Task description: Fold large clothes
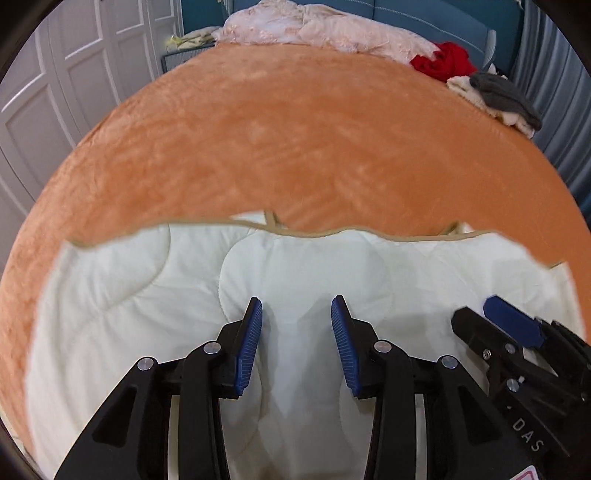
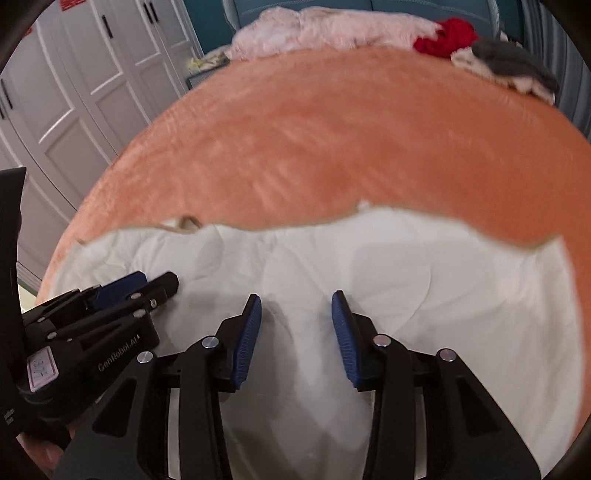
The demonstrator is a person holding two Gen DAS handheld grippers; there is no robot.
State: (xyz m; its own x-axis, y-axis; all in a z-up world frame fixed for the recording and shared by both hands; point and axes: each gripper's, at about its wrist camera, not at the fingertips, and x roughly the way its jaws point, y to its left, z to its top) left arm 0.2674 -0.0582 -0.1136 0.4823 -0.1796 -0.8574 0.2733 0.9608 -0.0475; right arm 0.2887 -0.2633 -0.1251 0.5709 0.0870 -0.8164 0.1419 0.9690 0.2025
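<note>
The white quilted garment point(image 1: 314, 280) lies flat on the orange bed point(image 1: 295, 140), its near edge cut off. Left gripper point(image 1: 296, 310) and right gripper point(image 2: 296, 306) hover partly open, empty. Only the right view shows wardrobe handles point(image 2: 107, 26).

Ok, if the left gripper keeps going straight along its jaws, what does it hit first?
Most likely the white quilted garment lying on the orange bedspread; the left gripper has open, empty jaws aimed down at it.

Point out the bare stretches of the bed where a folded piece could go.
Free: the wide orange bedspread between the white quilt and the far pink bedding. Crowded: the far right corner, with red cloth and a grey-and-cream pile.
</note>
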